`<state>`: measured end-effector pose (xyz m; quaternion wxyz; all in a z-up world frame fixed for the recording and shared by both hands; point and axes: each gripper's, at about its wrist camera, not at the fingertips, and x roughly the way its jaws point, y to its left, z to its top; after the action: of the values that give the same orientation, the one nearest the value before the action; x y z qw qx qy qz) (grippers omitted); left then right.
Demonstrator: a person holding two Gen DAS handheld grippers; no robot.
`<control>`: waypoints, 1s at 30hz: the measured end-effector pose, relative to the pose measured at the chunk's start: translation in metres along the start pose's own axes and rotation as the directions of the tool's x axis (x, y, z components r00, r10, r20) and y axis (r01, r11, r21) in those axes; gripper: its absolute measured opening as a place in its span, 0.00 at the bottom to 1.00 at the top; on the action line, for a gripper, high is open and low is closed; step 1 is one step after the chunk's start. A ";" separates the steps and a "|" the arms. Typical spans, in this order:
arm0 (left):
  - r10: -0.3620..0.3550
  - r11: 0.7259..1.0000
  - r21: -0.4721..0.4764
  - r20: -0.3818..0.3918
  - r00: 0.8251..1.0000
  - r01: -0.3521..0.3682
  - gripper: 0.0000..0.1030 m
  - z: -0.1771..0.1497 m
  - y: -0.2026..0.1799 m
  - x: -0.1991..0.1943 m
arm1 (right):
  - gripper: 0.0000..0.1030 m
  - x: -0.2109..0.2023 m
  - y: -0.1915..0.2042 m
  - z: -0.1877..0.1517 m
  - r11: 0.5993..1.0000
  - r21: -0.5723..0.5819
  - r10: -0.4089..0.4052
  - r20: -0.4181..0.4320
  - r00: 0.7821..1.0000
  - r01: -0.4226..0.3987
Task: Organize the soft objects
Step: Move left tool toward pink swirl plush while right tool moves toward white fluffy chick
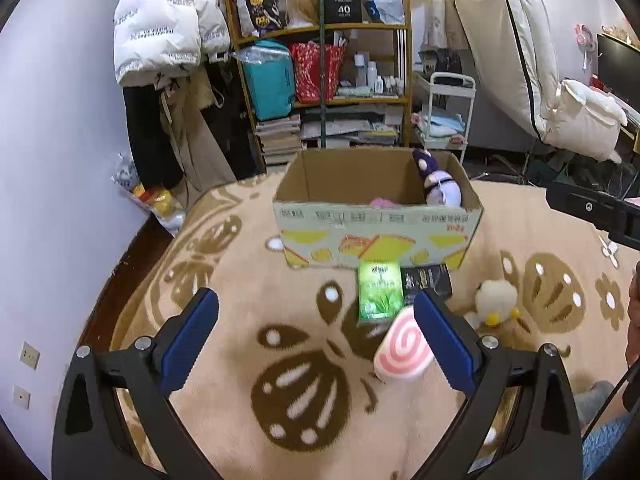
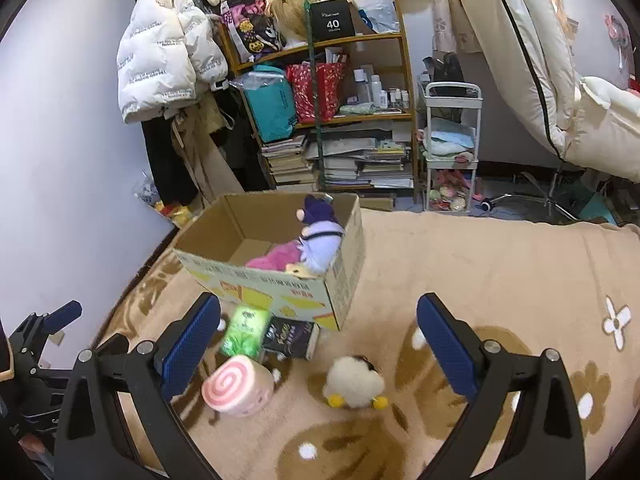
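Grippers first: the left gripper (image 1: pixel 316 336) has its blue-padded jaws spread wide with nothing between them, and the right gripper (image 2: pixel 318 344) is spread just as wide and equally empty. Both hover over the tan blanket with brown flower print (image 2: pixel 500 272). Near them lie 2 soft things not yet sorted: a pink-and-white swirl roll cushion (image 2: pixel 236 386) and a fluffy white chick plush with yellow feet (image 2: pixel 354 384). Beyond stand a green packet (image 2: pixel 244 330) and a black packet (image 2: pixel 290 338), touching the open cardboard box (image 2: pixel 276 288), which already holds a purple plush doll (image 2: pixel 320 236) and a pink fuzzy toy (image 2: pixel 276 258). Judging by this, a pick is next: lower over the chick or roll and clamp gently.
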<state>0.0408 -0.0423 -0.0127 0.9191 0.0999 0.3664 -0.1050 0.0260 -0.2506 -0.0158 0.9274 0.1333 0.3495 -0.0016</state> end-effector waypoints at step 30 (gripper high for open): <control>-0.035 0.999 0.023 -0.084 0.996 0.037 0.94 -0.008 -0.023 0.036 | 1.00 0.032 -0.004 -0.018 0.998 0.025 -0.057 -0.110 0.992 0.060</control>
<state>0.0548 -0.0661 -0.0460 0.8997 0.1088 0.4048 -0.1217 0.0374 -0.2473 -0.0506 0.9045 0.1359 0.4033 -0.0265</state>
